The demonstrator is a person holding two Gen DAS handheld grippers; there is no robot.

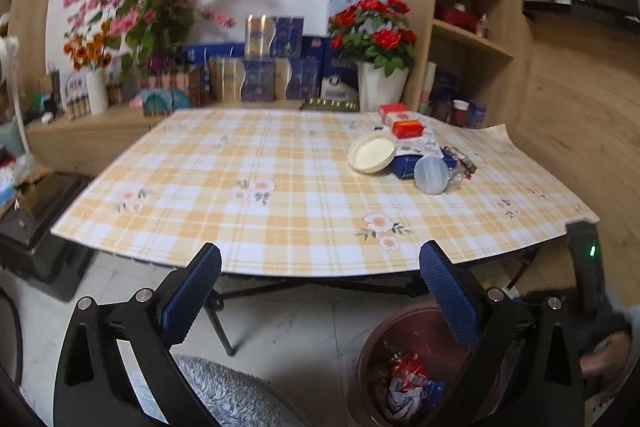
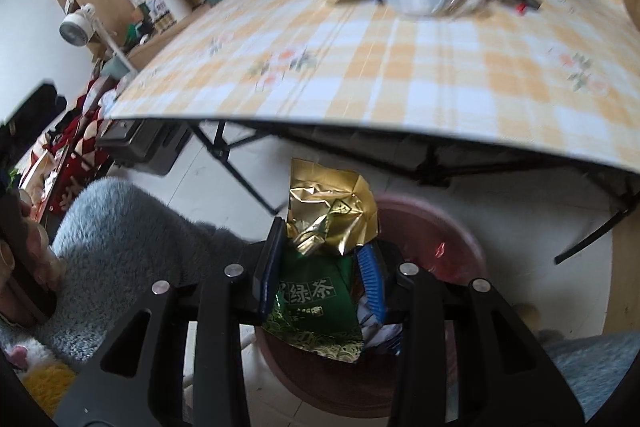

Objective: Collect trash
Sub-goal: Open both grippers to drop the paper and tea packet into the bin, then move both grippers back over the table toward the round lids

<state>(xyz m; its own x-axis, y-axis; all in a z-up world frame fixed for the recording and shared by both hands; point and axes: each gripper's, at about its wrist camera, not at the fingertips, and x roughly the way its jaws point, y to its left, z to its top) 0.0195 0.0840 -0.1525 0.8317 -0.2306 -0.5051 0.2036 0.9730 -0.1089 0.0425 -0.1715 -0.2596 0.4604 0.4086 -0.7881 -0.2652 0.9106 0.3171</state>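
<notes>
- Large pale Chinese characters, of which 绿茶 could be made out, were printed on the green lower part of the green-and-gold foil packet [image 2: 320, 283] in the right wrist view; a character before them was partly covered.
- A smaller line of print beneath those characters was too fine to be read.
- A small diamond-shaped emblem was shown on the gold upper part of the same packet; its content could not be read.
- Print on the blue boxes [image 1: 280, 67] and red boxes [image 1: 404, 123] was too blurred to be read.

Bin [image 1: 404, 367] on floor before the table [image 1: 280, 187]; lids [image 1: 372, 151] on table's right.
</notes>
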